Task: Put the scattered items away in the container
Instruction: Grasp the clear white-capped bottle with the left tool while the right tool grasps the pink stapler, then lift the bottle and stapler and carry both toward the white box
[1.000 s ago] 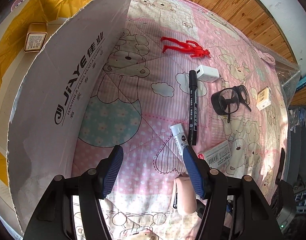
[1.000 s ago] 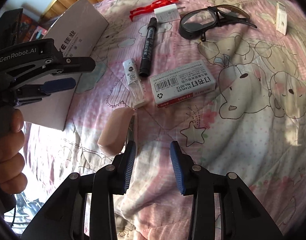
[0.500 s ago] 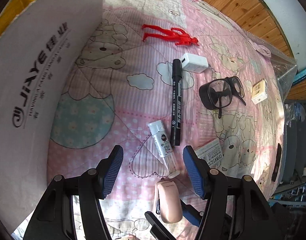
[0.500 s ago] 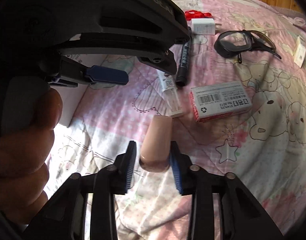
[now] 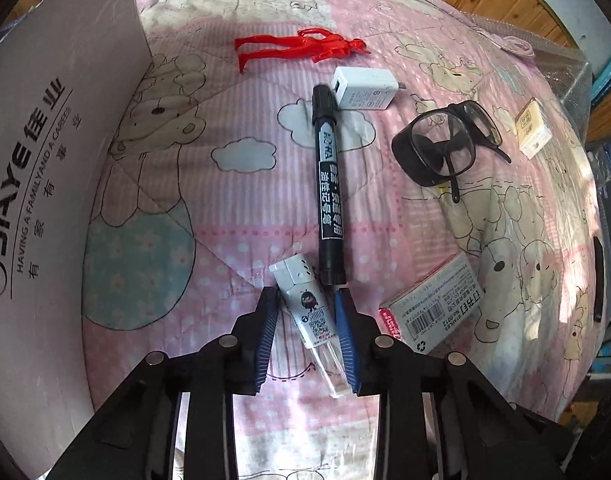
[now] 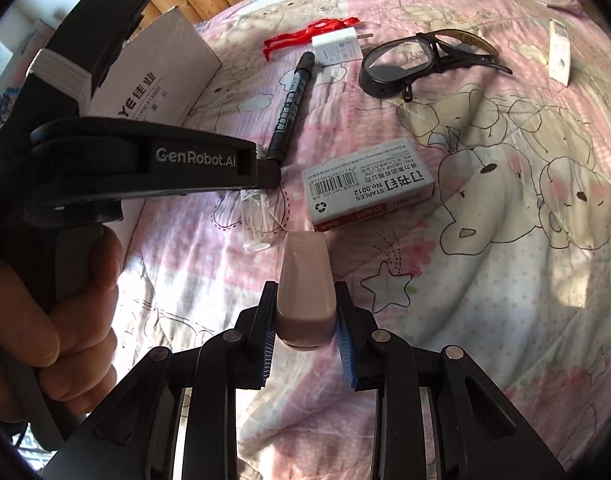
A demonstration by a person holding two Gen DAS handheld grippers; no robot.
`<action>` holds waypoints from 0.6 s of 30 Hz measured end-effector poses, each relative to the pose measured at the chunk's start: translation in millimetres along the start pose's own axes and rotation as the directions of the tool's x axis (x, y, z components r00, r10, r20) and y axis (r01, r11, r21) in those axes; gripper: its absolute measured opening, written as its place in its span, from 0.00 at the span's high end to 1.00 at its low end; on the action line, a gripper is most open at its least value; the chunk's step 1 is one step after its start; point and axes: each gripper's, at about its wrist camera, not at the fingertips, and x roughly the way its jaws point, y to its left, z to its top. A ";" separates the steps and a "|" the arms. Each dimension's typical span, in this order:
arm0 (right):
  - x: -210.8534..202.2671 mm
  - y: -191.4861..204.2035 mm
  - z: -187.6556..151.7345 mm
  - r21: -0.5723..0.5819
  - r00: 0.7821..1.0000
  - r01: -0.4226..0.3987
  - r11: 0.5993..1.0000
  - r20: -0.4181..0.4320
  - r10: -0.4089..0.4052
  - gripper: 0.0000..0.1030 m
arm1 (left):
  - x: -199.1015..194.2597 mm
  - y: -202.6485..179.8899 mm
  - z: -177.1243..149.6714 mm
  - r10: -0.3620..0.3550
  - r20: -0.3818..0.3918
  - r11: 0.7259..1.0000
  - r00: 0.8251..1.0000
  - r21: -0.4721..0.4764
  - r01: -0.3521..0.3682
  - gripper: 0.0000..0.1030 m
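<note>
Quilt (image 5: 233, 208), pink with cartoon bears, lies under everything scattered here. The right gripper (image 6: 305, 312) is clamped on a pale pink, smooth, rounded case (image 6: 305, 280), both blue pads pressed to its sides; its long axis runs straight away from the camera, tapering toward a flat far end that points at the staples box (image 6: 365, 184). The left gripper (image 5: 307, 328) straddles a small white bottle (image 5: 309, 308) with a clear lower part and a cartoon label, its jaws narrowed around it (whether the pads actually touch it cannot be told). That bottle lies flat, its white cap end pointing away and slightly left, its clear end toward the camera. Just beside its cap lies a black marker (image 5: 327, 184), long axis running away from the gripper, its far end touching a white charger (image 5: 363, 88). Beyond them lies a red plastic figure (image 5: 301, 48), stretched left to right. Black safety glasses (image 5: 445, 148) rest to the right, with a small cream box (image 5: 531, 128) further right. The cardboard container (image 5: 41, 184) stands at the left, its printed flap upright. In the right wrist view, a hand (image 6: 53, 312) grips the left tool's handle.
</note>
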 end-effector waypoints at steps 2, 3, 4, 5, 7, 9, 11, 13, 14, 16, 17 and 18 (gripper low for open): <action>0.4 -9.3 -5.4 -0.004 1.000 -0.003 1.000 0.005 0.003 0.73 | 0.9 0.8 -2.6 -0.018 0.012 1.000 1.000 0.007 0.017 0.61; -1.9 -14.8 -5.0 0.005 1.000 -0.011 1.000 0.004 0.011 0.73 | 1.7 -0.4 -4.0 -0.011 0.017 1.000 1.000 0.024 0.011 0.62; -1.7 -18.9 -3.1 0.016 1.000 -0.021 1.000 0.001 0.021 0.73 | 1.8 -1.8 -5.5 -0.001 0.024 0.999 1.000 0.042 0.000 0.66; -1.6 -20.7 -1.8 0.025 1.000 -0.027 0.999 -0.002 0.027 0.74 | 1.3 -2.5 -6.8 0.016 0.033 0.998 0.999 0.057 -0.018 0.72; 2.6 -26.6 4.1 0.046 0.999 -0.039 0.998 -0.005 0.039 0.74 | -1.4 1.9 -9.3 0.015 0.035 0.998 0.999 0.055 -0.017 0.81; 1.3 -30.0 6.1 0.058 0.999 -0.039 0.998 -0.002 0.039 0.74 | -7.2 9.4 -12.5 0.004 0.037 0.999 0.999 0.033 -0.005 0.81; 4.0 -34.2 11.3 0.072 0.999 -0.040 0.997 0.001 0.040 0.74 | -14.0 13.4 -15.6 -0.002 0.046 1.000 0.999 0.026 0.001 0.81; 4.2 -38.0 13.6 0.089 0.999 -0.036 0.995 0.004 0.036 0.74 | -17.6 15.1 -17.3 -0.003 0.046 1.000 0.999 0.017 0.002 0.81; 4.4 -39.5 13.9 0.095 0.999 -0.038 0.995 0.003 0.038 0.74 | -18.9 15.2 -18.0 -0.003 0.049 1.000 0.999 0.013 0.002 0.81; 3.0 -42.0 14.1 0.106 0.999 -0.040 0.994 0.004 0.040 0.74 | -21.3 14.3 -19.0 -0.004 0.052 1.000 0.999 0.007 0.003 0.81; 1.6 -42.4 14.4 0.108 0.999 -0.045 0.993 0.005 0.045 0.74 | -24.0 14.2 -19.7 -0.009 0.055 1.000 0.998 0.003 0.008 0.81; 0.6 -42.3 15.8 0.109 0.999 -0.048 0.993 0.008 0.047 0.74 | -27.1 13.6 -20.1 -0.013 0.060 1.000 0.998 0.001 0.012 0.81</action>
